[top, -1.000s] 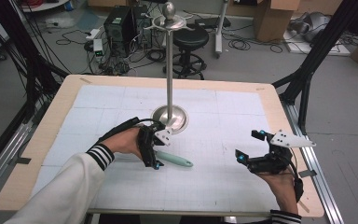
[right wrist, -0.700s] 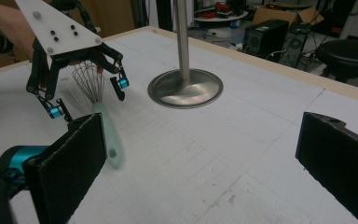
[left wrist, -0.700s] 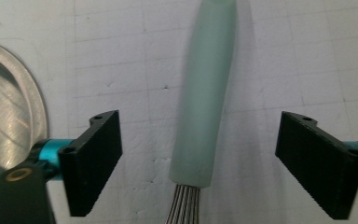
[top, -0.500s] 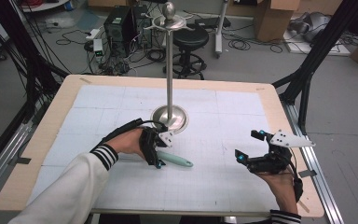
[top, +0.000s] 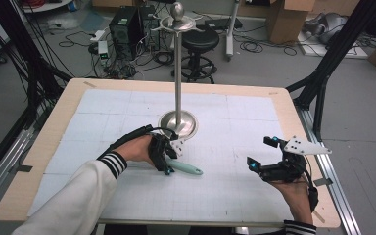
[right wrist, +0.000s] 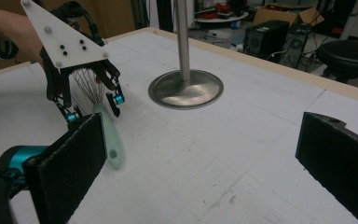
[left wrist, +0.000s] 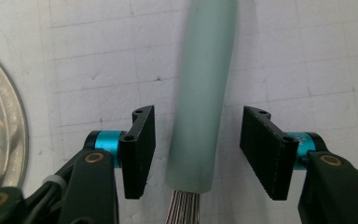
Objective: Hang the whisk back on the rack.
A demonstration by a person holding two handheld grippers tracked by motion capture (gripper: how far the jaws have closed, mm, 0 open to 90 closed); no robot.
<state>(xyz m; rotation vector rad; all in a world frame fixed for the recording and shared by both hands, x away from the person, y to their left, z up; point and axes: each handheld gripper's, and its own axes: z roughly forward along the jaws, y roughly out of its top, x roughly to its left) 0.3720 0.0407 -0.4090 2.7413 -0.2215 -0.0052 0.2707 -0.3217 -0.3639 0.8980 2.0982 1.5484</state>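
Note:
A whisk lies flat on the white mat, its mint-green handle (top: 187, 169) pointing right, just in front of the stand's base. My left gripper (top: 168, 163) comes down over it from the left, open. In the left gripper view the handle (left wrist: 200, 93) runs up between the two pads (left wrist: 140, 140), with a gap on each side, and the wires (left wrist: 182, 207) begin just below. In the right gripper view the whisk (right wrist: 109, 139) lies beyond the left gripper (right wrist: 95, 106). My right gripper (top: 260, 152) hovers open and empty at the table's right, jaws wide apart (right wrist: 200, 154).
A tall metal stand (top: 178, 73) with hooks at its top rises from a round shiny base (top: 177, 124) at the mat's middle; the base (right wrist: 186, 88) lies just behind the whisk. The wooden table edge (top: 293, 122) borders the mat. A stool, a computer and cables lie on the floor beyond.
The left hand and its gripper have shifted very slightly over the whisk. The whisk and the right gripper have stayed where they were.

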